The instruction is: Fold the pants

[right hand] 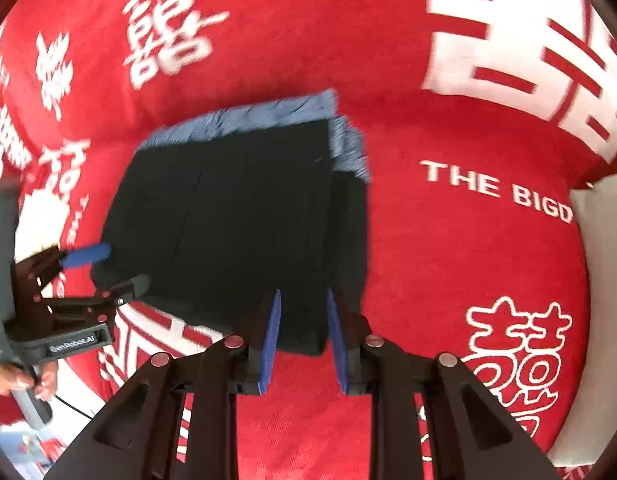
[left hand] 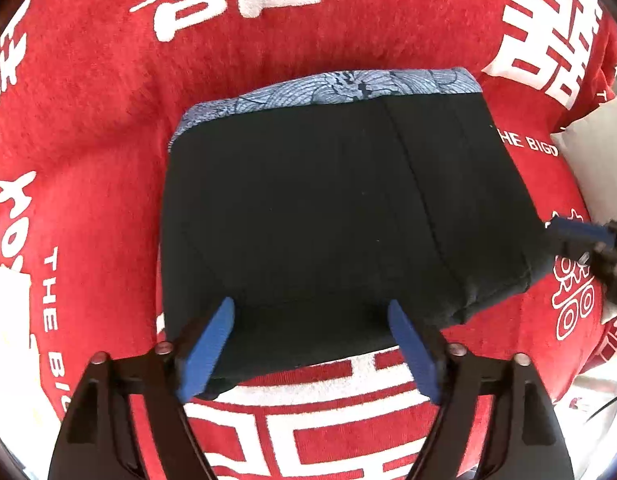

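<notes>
Folded pants lying under my two sets of fingers.

My left fingers (left hand: 310,344) are spread wide over the near edge of the black pants (left hand: 328,216), pinching nothing; my right fingers (right hand: 304,340) stand narrowly apart above their corner, empty. Beyond, the patterned blue waistband (left hand: 348,84) lies on the red blanket (left hand: 108,100).

Red blanket (right hand: 448,240) reads "THE BIGD", possibly cut off.
</notes>
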A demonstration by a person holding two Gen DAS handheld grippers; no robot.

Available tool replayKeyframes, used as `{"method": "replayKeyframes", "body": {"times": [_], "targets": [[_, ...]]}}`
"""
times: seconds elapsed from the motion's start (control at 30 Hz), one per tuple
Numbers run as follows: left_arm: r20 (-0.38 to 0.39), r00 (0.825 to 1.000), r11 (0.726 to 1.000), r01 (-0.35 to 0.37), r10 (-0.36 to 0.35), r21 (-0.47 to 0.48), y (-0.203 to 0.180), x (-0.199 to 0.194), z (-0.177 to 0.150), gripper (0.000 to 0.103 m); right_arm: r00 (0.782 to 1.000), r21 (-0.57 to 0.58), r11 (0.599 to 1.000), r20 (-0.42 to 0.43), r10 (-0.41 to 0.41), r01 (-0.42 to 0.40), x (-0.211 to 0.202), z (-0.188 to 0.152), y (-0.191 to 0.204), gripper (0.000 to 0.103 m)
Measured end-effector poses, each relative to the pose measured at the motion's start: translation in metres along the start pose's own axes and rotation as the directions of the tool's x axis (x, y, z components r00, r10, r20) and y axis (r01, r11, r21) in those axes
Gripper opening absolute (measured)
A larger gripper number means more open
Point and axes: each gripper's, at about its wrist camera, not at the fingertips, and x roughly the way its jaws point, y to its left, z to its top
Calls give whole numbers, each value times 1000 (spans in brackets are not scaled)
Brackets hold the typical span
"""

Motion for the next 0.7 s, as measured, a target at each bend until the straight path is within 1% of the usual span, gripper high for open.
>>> {"method": "replayKeyframes", "body": {"times": [0.03,0.1,0.23,0.4,0.7], "targets": [[-5,1000,1000,-9,9,4,-1,0,0,82,1000,-17,1000,-13,-12,12,5,-2,3,28],[-14,1000,1000,-17,17,8,-4,1,0,82,998,-41,998,-35,-54,53,19,-7,7,28],[-25,999,999,-41,42,22,-4,-3,-2,82,997,-6,999,-52,-50,49,30,-12,2,28],[-37,998,999,-45,45,-1,3,-5,-2,82,995,-23,996,-45,-89,88,27,-16,5,28],[-43,998,999,-49,49,-11,5,-8,-4,82,995,41,996,-64,-73,76,19,-15,-17,29]]}}
